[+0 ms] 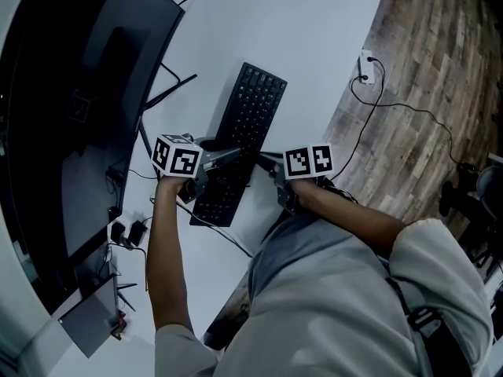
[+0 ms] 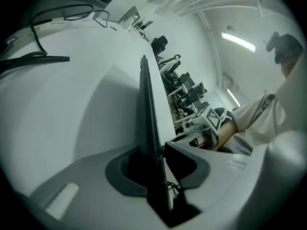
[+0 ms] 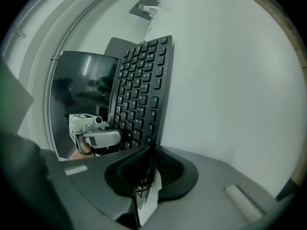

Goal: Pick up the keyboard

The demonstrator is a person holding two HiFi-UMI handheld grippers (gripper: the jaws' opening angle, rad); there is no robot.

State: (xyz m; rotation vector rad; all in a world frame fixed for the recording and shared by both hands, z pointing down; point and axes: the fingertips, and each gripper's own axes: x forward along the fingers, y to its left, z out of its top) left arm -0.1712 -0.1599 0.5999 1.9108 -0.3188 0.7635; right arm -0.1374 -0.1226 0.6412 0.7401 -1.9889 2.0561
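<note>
Black plastic keyboard, stiff and light I'd say; my left claw and right claw each pinch one long edge, near end.

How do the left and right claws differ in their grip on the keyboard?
Left claw clamps the keyboard edge nearest the monitor; right claw clamps the opposite edge. Left gripper view shows it edge-on; right gripper view shows its keys. Both are shut on it.

One keyboard, one monitor, one desk, two hand-held grippers.
</note>
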